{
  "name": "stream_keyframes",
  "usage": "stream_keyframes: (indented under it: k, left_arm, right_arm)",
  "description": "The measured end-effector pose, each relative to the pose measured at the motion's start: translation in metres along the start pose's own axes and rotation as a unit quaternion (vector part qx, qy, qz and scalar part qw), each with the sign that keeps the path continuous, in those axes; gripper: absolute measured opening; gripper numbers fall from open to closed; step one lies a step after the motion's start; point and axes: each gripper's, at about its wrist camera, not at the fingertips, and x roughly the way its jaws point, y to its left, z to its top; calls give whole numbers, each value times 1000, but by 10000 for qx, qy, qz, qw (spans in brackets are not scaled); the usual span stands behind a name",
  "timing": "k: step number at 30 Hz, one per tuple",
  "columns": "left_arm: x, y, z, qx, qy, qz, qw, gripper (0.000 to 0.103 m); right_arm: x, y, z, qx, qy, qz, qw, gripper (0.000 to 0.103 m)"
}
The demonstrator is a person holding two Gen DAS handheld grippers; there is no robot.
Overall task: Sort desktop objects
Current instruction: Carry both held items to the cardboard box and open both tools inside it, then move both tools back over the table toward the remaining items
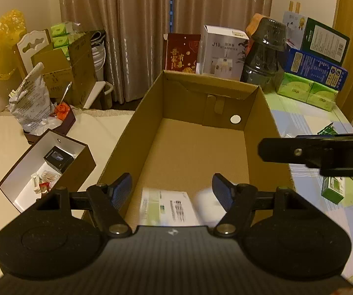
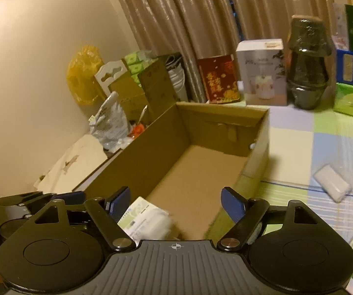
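An open cardboard box [image 1: 139,132] [image 2: 166,137] stands on the table, seen in both wrist views. At its near end lie a flat white packet with a green printed label [image 1: 166,206] [image 2: 139,216] and, beside it, a blurred white object [image 1: 204,204] [image 2: 164,221]. My left gripper [image 1: 172,190] hovers over that end, open, its pads touching nothing. Just to the right, my right gripper [image 2: 175,202] is over the same end, open and empty. Each gripper shows at the edge of the other's view: the right one [image 1: 299,151], the left one [image 2: 53,199].
A white packet [image 2: 331,186] and small green boxes [image 1: 333,189] lie on the checked cloth to the right. A dark jar [image 1: 265,54], a white carton [image 1: 223,51] and a red box [image 1: 181,54] stand behind. An open white-lined box [image 1: 23,172] sits to the left.
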Motion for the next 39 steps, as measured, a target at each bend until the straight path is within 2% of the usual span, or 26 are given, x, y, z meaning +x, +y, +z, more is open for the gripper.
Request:
stream_keyframes:
  k: [5, 11, 18, 25, 28, 31, 35, 39]
  left_arm:
    - [-22, -6, -4, -57, -135, 12, 9999, 68]
    - [-58, -29, -13, -84, -367, -112, 9992, 72]
    - [-90, -86, -26, 63, -493, -505, 9975, 74]
    - [-86, -159, -42, 467, -244, -1043, 9931, 77]
    - [-79, -191, -49, 769, -165, -1151, 9902, 78]
    - [-69, -212, -54, 882, -71, -1269, 9880, 80]
    - [-55, -233, -59, 1079, 16, -1298, 9857, 84]
    - [-38, -246, -60, 1158, 152, -1338, 9841, 85]
  right_arm:
    - [-44, -19, -14, 184, -212, -173, 9995, 81]
    - [-111, -56, -67, 368, -275, -811, 9956, 84]
    - [-189, -112, -127, 563, -247, -1815, 9815, 86]
    - [-248, -161, -151, 1018, -429, -2415, 9641, 87]
    - [-261, -174, -155, 1201, -534, -2554, 9579, 88]
    - [-263, -185, -156, 1259, -532, -2562, 9569, 88]
    - [-255, -195, -155, 1059, -443, -2529, 9607, 89]
    - [-242, -203, -147, 597, -270, -2426, 9679, 89]
